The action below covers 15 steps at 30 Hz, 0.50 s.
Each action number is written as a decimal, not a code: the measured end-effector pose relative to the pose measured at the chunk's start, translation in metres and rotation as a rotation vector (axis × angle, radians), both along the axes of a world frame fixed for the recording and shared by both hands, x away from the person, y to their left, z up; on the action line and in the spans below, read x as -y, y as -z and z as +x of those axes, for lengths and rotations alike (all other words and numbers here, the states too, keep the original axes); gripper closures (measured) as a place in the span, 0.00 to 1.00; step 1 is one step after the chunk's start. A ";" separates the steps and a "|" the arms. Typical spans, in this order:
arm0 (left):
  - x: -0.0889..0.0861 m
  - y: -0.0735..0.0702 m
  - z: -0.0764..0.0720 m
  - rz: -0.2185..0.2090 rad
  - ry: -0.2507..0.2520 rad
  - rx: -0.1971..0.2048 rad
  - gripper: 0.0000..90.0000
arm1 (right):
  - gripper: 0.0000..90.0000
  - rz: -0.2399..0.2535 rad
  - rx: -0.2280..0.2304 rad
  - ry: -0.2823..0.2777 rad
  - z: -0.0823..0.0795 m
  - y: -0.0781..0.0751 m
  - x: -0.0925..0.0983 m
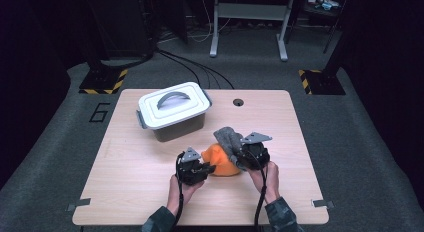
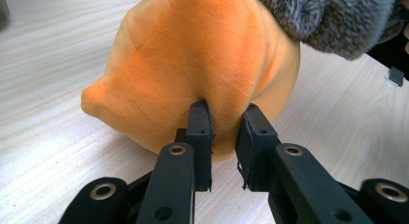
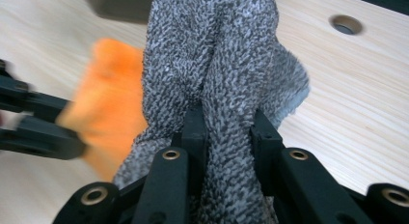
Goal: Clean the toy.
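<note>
Just in front of the lidded bin (image 1: 172, 112), the left gripper (image 2: 224, 122) pinches the orange plush (image 2: 193, 64); the right gripper (image 3: 226, 127) is clamped on the grey cloth (image 3: 217, 55).

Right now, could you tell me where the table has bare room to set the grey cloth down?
The table's left front, below the lidded box, is bare, as is the right side past the cable hole. The middle is crowded: both tools, orange plush and grey cloth.
</note>
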<state>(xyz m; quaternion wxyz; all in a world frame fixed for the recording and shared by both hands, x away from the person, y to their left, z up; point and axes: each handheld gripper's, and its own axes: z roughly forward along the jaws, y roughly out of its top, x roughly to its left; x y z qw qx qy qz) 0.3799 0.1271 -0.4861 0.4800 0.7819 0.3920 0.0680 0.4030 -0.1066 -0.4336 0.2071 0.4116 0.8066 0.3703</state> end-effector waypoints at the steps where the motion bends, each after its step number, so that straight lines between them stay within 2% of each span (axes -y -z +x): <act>1: 0.000 0.000 0.000 -0.002 0.002 -0.001 0.85 | 0.81 0.006 -0.001 0.002 0.002 0.001 0.003; 2: 0.000 -0.001 0.000 -0.001 0.005 -0.008 0.85 | 0.82 0.039 -0.017 -0.001 0.003 0.003 0.006; 3: 0.000 -0.002 -0.001 0.003 0.003 -0.003 0.83 | 0.82 0.051 -0.020 -0.002 0.003 0.005 0.006; 4: 0.000 -0.003 -0.002 0.017 -0.002 -0.004 0.77 | 0.82 0.051 -0.022 -0.009 0.004 0.006 0.006; 6: 0.001 -0.007 -0.004 0.052 -0.014 0.030 0.65 | 0.82 0.046 -0.018 -0.010 0.006 0.006 0.004; 8: 0.002 -0.012 -0.005 0.127 -0.039 0.082 0.50 | 0.82 0.052 -0.024 -0.009 0.007 0.007 0.004; 10: 0.006 -0.014 -0.002 0.190 -0.041 0.098 0.44 | 0.81 0.059 -0.021 -0.004 0.007 0.007 0.003; 11: 0.009 -0.013 -0.001 0.203 -0.024 0.100 0.41 | 0.81 0.057 -0.017 -0.004 0.007 0.007 0.002; 13: 0.012 -0.011 0.001 0.208 -0.004 0.109 0.48 | 0.81 0.044 -0.017 -0.010 0.006 0.006 0.000; 14: 0.013 -0.009 0.002 0.199 0.003 0.114 0.53 | 0.81 0.031 -0.010 -0.014 0.006 0.005 -0.001; 15: 0.013 -0.007 0.003 0.171 -0.001 0.104 0.60 | 0.81 0.028 -0.009 -0.012 0.006 0.005 -0.002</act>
